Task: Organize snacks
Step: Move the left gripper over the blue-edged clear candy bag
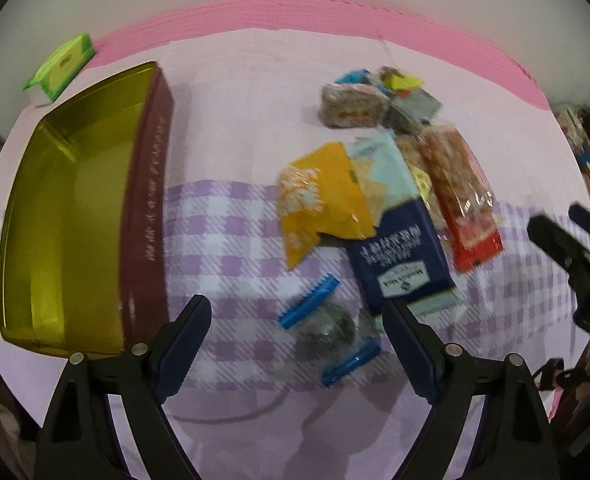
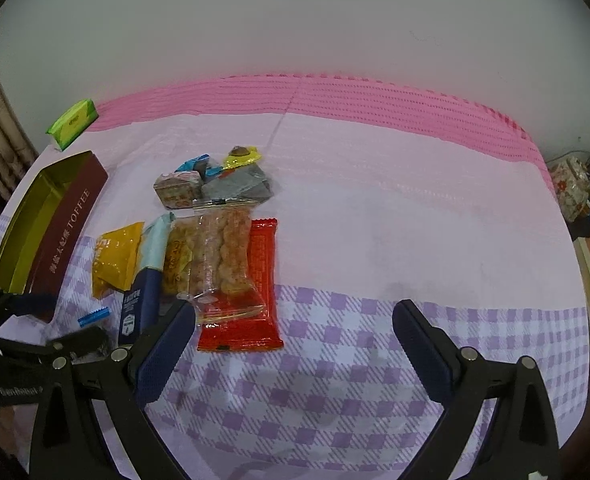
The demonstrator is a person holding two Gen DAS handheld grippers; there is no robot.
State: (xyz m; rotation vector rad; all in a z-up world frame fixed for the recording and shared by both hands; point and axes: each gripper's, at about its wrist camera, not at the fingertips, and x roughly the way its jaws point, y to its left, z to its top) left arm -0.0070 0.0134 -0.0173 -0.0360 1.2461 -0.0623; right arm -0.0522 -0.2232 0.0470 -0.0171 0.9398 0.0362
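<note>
Both grippers stand wide open and hold nothing — the left gripper [image 1: 297, 338] hovers over a clear candy with blue ends [image 1: 329, 334], lower centre. The snack pile [image 2: 215, 248] lies centre-left on the checked surface [image 2: 375, 360]; the toffee tin [image 1: 75, 216] sits empty at left.

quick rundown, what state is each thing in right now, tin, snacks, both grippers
toffee tin: open, no lid on it, nothing visible inside
left gripper: open, holding nothing, over the blue-ended candy
right gripper: open, holding nothing
snack packets: loose pile on the cloth, none in the tin
red packet: flat, under the clear twist-snack bag
green tissue pack: lying beyond the tin
</note>
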